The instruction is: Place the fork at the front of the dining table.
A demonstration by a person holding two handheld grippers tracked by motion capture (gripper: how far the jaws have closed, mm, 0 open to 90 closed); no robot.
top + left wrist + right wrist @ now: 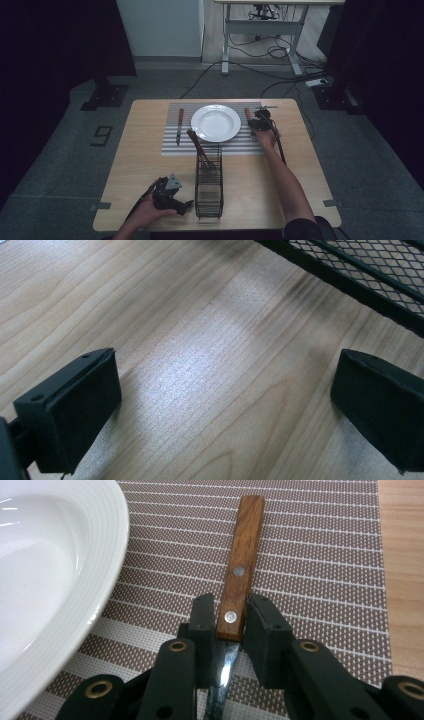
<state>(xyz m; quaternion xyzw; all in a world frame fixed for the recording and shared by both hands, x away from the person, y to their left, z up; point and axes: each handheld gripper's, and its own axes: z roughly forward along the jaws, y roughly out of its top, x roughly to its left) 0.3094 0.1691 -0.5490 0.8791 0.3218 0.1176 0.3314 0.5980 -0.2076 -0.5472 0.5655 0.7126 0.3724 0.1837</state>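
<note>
1. The right gripper has its jaws set around the lower end of a wooden handle, at the rivet next to the metal blade; a thin gap shows at the right pad, so a firm clamp cannot be confirmed.
2. That handle belongs to a knife, which lies flat on the striped placemat, just to the right of the white plate, handle pointing away from the person.
3. The left gripper rests low on the wooden surface near the person, its jaws spread wide with nothing between them.
4. A black wire basket stands just beside the left gripper, and a wooden-handled utensil leans out of its far end.
5. Another wooden-handled piece of cutlery lies on the placemat, left of the plate.
</note>
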